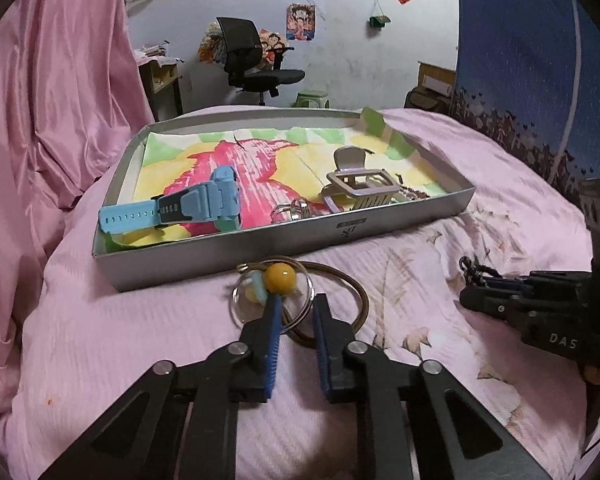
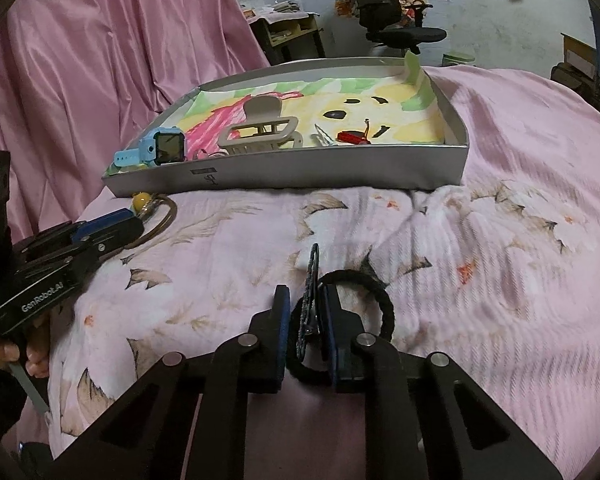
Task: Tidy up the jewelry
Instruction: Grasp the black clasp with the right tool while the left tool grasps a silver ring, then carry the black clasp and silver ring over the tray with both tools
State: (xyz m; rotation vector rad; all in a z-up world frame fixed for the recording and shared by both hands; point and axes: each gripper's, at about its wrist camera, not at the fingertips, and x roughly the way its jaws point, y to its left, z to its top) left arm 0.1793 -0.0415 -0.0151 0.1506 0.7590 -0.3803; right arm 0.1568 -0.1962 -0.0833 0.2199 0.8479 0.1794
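My left gripper [image 1: 298, 306] points down at the pink bedspread, its jaws narrow around a bunch of thin bangles [image 1: 352, 292] with a yellow bead [image 1: 280, 278]; the rings pass between the blue pads. My right gripper [image 2: 305, 294] is shut on a black hair tie [image 2: 374, 294] and its dark glittery clip [image 2: 310, 280], which stands on edge between the pads. Just beyond, a grey tray [image 1: 284, 236] holds a blue watch [image 1: 204, 200], a beige hair claw [image 1: 360, 184] and small silver rings [image 1: 292, 210]. A red trinket [image 2: 352, 137] lies at the tray's right.
A pink curtain [image 1: 52, 80] hangs at the left. A blue wall cloth [image 1: 520, 60] rises at the right. An office chair [image 1: 252, 60] and a green stool [image 1: 312, 98] stand beyond the bed. A person's hand [image 2: 32, 354] holds the left gripper's handle.
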